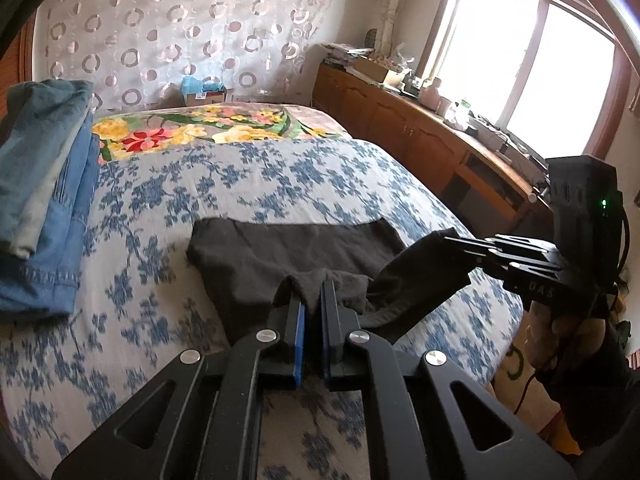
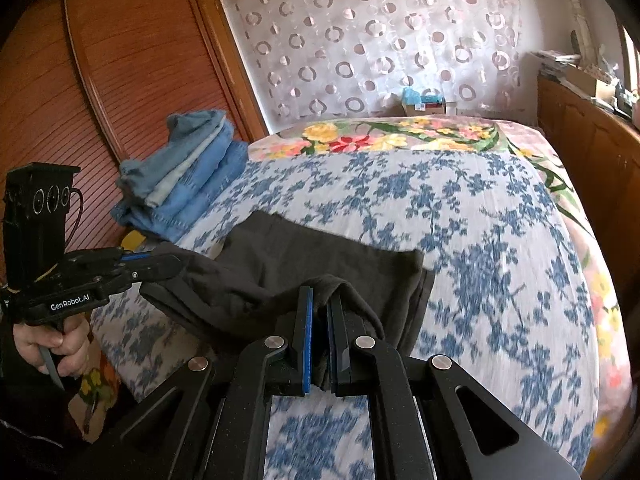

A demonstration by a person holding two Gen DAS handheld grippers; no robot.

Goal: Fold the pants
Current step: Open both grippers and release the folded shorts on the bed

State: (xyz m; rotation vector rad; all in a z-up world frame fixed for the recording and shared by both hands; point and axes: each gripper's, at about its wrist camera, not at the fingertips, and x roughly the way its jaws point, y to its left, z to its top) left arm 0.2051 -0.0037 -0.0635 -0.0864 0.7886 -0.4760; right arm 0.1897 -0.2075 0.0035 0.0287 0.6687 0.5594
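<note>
- Both pairs of tongs pinched shut on one near edge of dark charcoal knit pants (image 1: 288, 248): left gripper (image 1: 312, 304) at lower centre of the left wrist view, blue-padded fingers (image 1: 300, 320) pressed together with a hump of cloth between them.
- Right gripper (image 2: 320, 312) likewise clamped on a fold of the same edge, lower centre of the right wrist view; also seen at right of the left wrist view (image 1: 456, 246), cloth draped from its tips.
- Held apart along the edge, likely to keep it taut and lifted so the near half can be carried over the far half.
- Pants at centre frame, far portion flat on the white bedspread with blue floral print (image 1: 240, 184), near portion raised and sagging between the two grips; fabric soft, matte, apparently already doubled.
- Stack of folded blue denim garments (image 1: 44, 184) at left edge, well apart, probably finished work.
</note>
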